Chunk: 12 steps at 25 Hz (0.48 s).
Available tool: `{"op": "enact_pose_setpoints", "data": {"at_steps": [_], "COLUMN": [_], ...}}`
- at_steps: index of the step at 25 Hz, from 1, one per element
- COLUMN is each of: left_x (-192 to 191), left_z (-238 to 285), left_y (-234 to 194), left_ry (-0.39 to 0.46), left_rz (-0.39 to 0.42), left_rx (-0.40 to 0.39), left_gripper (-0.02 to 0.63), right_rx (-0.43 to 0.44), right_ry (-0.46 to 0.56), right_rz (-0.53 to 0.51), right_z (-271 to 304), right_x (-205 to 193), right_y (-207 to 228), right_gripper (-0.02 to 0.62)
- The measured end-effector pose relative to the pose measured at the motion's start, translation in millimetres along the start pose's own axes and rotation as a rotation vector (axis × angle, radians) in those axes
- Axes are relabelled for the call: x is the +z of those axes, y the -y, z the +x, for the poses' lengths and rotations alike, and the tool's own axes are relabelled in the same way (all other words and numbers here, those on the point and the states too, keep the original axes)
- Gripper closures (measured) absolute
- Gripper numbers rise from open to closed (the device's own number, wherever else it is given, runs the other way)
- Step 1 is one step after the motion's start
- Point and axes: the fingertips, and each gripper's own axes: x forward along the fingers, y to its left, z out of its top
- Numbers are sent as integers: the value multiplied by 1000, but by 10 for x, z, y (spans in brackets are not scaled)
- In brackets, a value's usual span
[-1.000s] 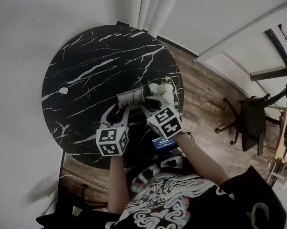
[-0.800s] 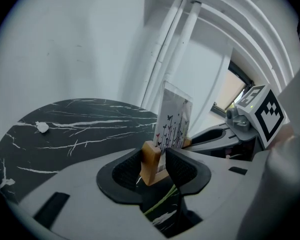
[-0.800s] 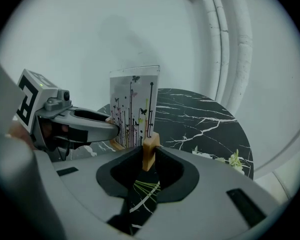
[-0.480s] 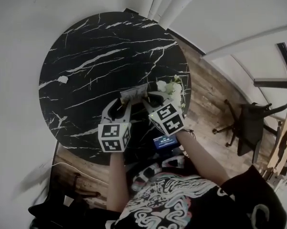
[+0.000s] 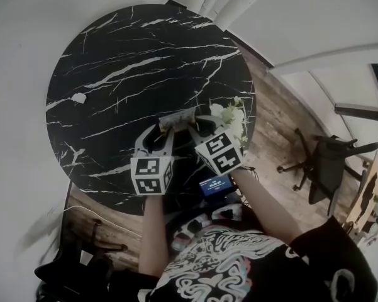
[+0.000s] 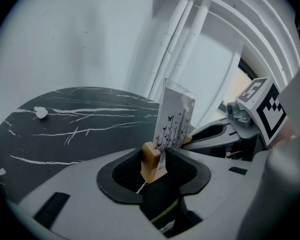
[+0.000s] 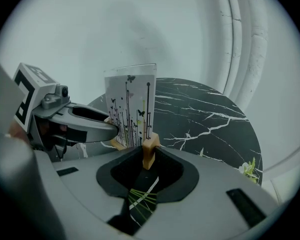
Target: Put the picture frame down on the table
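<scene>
Head view: high up, looking steeply down on the round black white-veined marble table (image 5: 113,74). Both gripper views: low, close, facing each other across the clear printed picture frame (image 6: 177,114). All three share frame and table.

The round black marble table (image 5: 126,61) carries a small white scrap (image 5: 78,97) and, well apart, white flowers (image 5: 234,118).

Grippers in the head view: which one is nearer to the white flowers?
The right gripper; the flowers are just beside it, while the left gripper holds the far end of the frame.
</scene>
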Motion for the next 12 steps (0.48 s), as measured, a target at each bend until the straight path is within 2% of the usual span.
{"op": "enact_pose_setpoints", "data": {"at_steps": [12], "left_x": [-132], "left_z": [63], "left_y": [-115], "left_ry": [-27], "left_rz": [-27], "left_rx": [18], "left_gripper": [445], "right_rx": [24], "right_ry": [-10], "right_rz": [-4], "right_z": [131], "right_x": [-19], "right_y": [-61], "right_gripper": [517]}}
